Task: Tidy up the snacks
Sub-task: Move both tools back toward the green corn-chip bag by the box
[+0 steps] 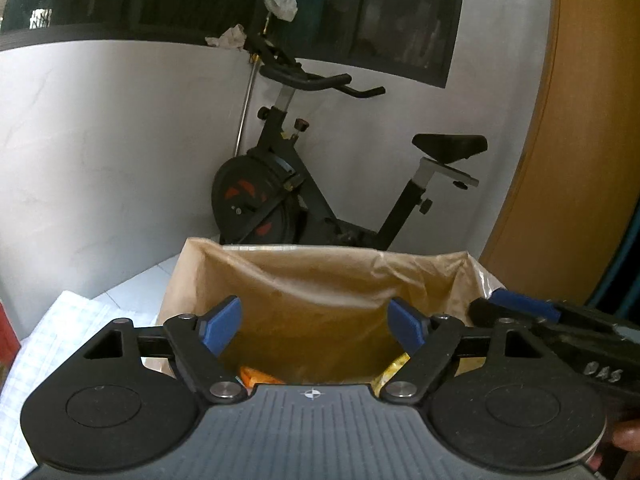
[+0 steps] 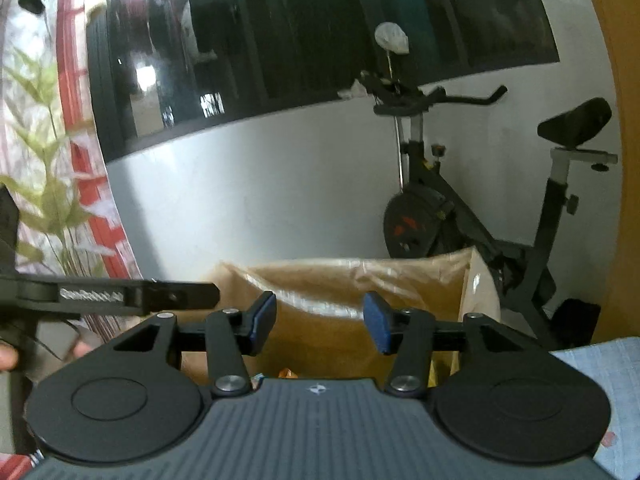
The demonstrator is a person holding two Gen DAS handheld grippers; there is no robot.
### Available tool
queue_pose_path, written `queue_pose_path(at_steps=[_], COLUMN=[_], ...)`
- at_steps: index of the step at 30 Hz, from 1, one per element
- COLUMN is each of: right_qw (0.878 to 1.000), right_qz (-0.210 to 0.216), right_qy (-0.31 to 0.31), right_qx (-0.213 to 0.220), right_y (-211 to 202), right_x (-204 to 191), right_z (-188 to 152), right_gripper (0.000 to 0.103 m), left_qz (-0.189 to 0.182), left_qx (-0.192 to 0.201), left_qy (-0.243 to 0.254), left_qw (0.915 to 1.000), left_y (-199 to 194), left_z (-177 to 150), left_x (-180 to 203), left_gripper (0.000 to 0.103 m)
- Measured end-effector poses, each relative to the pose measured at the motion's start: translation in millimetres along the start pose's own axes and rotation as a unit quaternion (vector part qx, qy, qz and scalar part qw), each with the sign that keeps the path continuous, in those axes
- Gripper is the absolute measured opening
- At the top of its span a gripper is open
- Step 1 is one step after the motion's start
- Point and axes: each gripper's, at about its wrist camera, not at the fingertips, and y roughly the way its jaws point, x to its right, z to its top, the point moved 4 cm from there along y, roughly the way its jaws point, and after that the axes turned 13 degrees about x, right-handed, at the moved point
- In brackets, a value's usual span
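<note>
The left gripper (image 1: 316, 326) is held with its blue pads spread wide and nothing between them, poised over the mouth of a brown paper bag (image 1: 320, 280). The right gripper (image 2: 320, 322) is likewise parted and empty above the same bag (image 2: 340, 280), and is seen beside the left one at the bag's right rim. Deep in the bag, snack packets are only partly shown: an orange packet (image 1: 258, 376) and a yellow packet (image 1: 390, 370), both cut off by the gripper body, their labels unreadable. A pale checked cloth (image 1: 60, 340) is seen by the bag's left side. Beyond, an exercise bike (image 1: 320, 184) stands against a white wall under a dark window.
</note>
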Motion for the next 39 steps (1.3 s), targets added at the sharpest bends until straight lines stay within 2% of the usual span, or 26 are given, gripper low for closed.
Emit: queue_pose_path(at_steps=[3, 7, 10, 12, 14, 16, 18, 20, 22, 24, 25, 31, 35, 39], right_qw=[1.000, 0.999, 0.999, 0.999, 0.998, 0.996, 0.996, 0.998, 0.998, 0.998, 0.998, 0.996, 0.992, 0.989], right_qz=[-0.011, -0.036, -0.034, -0.031, -0.023, -0.025, -0.027, -0.029, -0.041, -0.049, -0.051, -0.067, -0.091, -0.130], right_qy=[0.008, 0.019, 0.021, 0.006, 0.016, 0.039, 0.048, 0.033, 0.019, 0.021, 0.026, 0.042, 0.087, 0.070], right_qx=[0.012, 0.010, 0.017, 0.036, 0.061, 0.076, 0.070, 0.055, 0.036, 0.022, 0.016, -0.032, -0.003, -0.002], right_y=[-3.9, -21.7, -40.7, -58.5, -77.8, -96.6, -111.0, -120.5, -126.2, -133.5, -136.8, -151.2, -156.9, -155.3], right_x=[5.2, 11.6, 11.7, 6.1, 0.9, -5.0, -12.3, -20.6, -26.7, -31.7, -33.6, -39.0, -23.0, -14.6], right_z=[13.9, 33.5, 44.3, 43.6, 36.4, 26.2, 13.2, -1.4, -16.4, -31.6, -39.7, -83.8, -92.6, -103.1], right_gripper=[0.052, 0.053, 0.053, 0.053, 0.053, 0.054, 0.061, 0.065, 0.069, 0.078, 0.079, 0.082, 0.093, 0.093], left_qz=[0.006, 0.020, 0.014, 0.016, 0.032, 0.042, 0.041, 0.059, 0.079, 0.080, 0.080, 0.094, 0.095, 0.106], left_qx=[-0.003, -0.007, -0.002, 0.018, 0.030, 0.023, 0.009, 0.016, 0.024, 0.016, 0.011, -0.013, -0.008, -0.002], left_qy=[0.013, -0.014, -0.012, -0.013, -0.024, -0.038, -0.031, -0.020, -0.037, -0.060, -0.063, -0.065, -0.069, -0.072], left_qw=[0.9999, 0.9997, 0.9998, 0.9996, 0.9988, 0.9982, 0.9986, 0.9980, 0.9959, 0.9949, 0.9947, 0.9933, 0.9930, 0.9917], left_y=[-1.0, -29.0, -56.3, -77.0, -96.6, -115.2, -130.8, -145.7, -159.5, -165.1, -167.0, -181.5, -183.1, -180.4], left_z=[11.5, 25.4, 22.7, 14.4, 1.2, -15.0, -31.8, -45.2, -61.3, -75.3, -82.1, -117.1, -126.4, -135.9], left_x=[5.3, -0.4, -4.8, -9.5, -15.0, -19.9, -23.9, -30.8, -42.5, -53.1, -57.0, -73.2, -75.6, -73.2], left_gripper=[0.082, 0.082, 0.082, 0.083, 0.083, 0.083, 0.083, 0.083, 0.083, 0.083, 0.083, 0.083, 0.083, 0.083])
